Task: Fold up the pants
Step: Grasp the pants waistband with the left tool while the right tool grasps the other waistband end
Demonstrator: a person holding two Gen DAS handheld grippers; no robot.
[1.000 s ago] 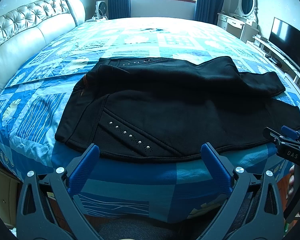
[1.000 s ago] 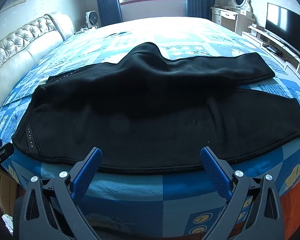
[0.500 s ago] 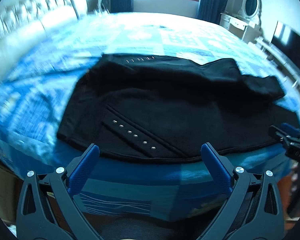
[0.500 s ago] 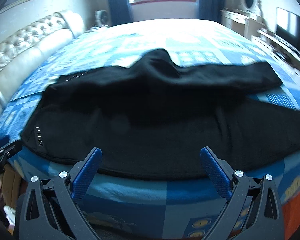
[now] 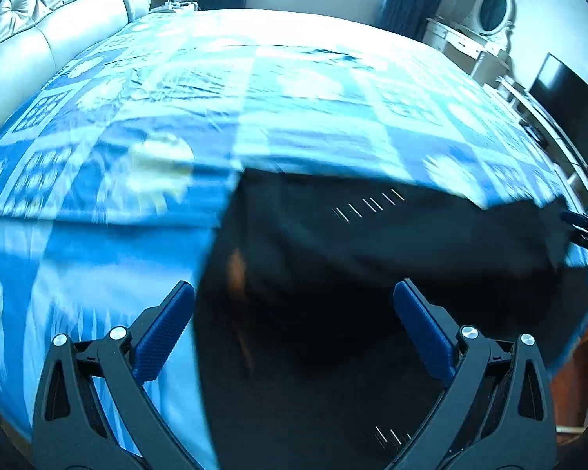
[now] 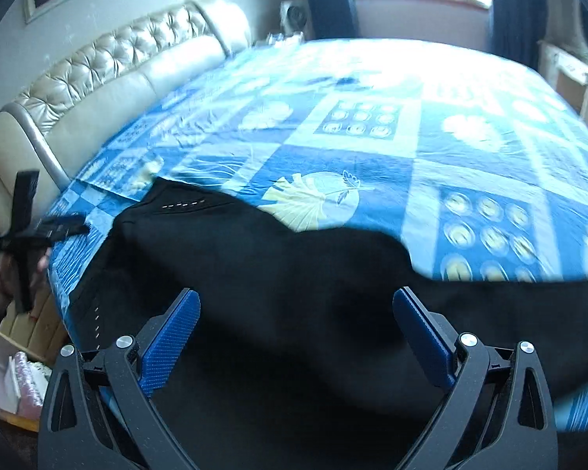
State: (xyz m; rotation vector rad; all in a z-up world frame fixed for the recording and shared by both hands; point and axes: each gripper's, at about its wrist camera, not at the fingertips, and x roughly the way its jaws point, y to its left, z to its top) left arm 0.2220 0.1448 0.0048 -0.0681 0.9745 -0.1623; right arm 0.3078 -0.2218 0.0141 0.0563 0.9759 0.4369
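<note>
Both grippers have swept forward over the black pants [image 5: 372,274], which a second ago lay well ahead of us; we judge the reach for the first fold has begun. Pants lie spread along the near edge of the bed [image 5: 294,90], studded trim showing. Our left gripper [image 5: 294,325] hangs above the waistband end, our right gripper [image 6: 296,325] over the middle; jaws on both stand spread wide, pinching nothing, and blur hides whether any tip touches cloth.
</note>
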